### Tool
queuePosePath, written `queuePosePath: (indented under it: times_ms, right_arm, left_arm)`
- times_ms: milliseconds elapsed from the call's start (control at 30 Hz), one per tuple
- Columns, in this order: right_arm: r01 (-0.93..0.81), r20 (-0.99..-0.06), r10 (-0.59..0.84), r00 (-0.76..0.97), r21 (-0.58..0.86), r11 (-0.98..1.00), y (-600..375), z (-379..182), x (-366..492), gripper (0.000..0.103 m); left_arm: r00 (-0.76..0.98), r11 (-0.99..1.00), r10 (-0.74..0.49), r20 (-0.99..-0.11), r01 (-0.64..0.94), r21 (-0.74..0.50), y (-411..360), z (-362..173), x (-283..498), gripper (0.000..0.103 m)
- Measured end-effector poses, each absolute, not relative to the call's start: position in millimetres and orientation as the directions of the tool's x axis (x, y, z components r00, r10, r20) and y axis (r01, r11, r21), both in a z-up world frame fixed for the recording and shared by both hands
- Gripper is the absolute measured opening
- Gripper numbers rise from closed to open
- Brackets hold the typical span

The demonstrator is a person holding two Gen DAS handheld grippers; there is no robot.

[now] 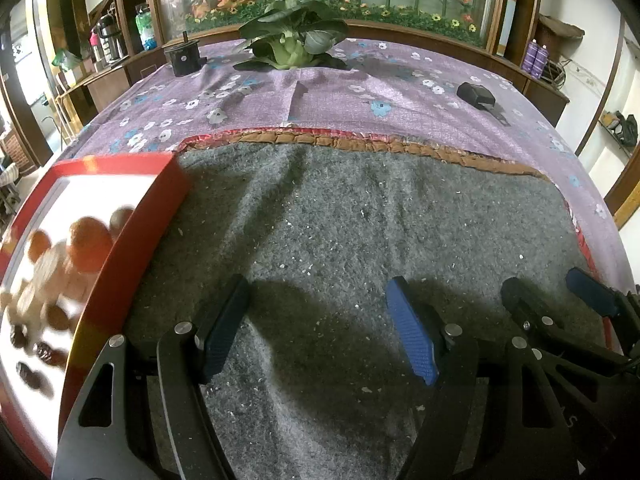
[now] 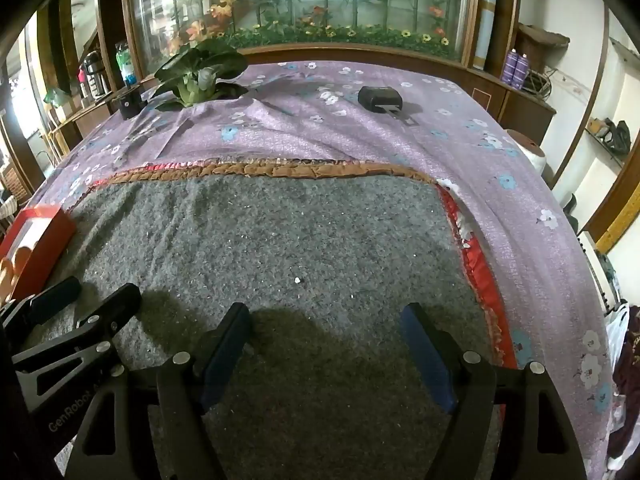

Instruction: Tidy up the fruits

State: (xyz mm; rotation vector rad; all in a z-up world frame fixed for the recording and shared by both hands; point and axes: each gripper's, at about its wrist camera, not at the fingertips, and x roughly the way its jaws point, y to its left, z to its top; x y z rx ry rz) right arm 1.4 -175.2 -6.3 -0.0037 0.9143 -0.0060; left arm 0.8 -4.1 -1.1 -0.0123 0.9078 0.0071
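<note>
Both the left tool (image 1: 316, 324) and right tool (image 2: 326, 350) hang released and empty over the grey felt mat (image 1: 360, 220), so picking has likely not begun; next, reach left into the red-rimmed white tray (image 1: 132, 240) of round orange fruits (image 1: 88, 246).

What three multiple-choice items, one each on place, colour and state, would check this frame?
1. The red tray of fruit lies where relative to the left gripper?
A. to its left
B. to its right
C. straight ahead

2. What colour is the mat under both grippers?
A. green
B. grey
C. white

3. How do the right gripper jaws stand?
A. shut on a fruit
B. shut, empty
C. open, empty

Key: 1 A, the tray fills the left edge of the left wrist view; 2 B, grey felt; 3 C, only mat shows between them.
</note>
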Motion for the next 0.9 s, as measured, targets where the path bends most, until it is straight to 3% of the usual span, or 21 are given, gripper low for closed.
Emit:
queuePosePath:
  times_ms: [900]
  right_arm:
    - [0.003,-0.792,-0.006,0.611,-0.004,1.0,-173.5,-6.1,3.0,0.078]
  left_arm:
    - [0.616,1.0,0.001,-0.788,-0.011,-0.007,-3.9,-1.1,0.8,0.072]
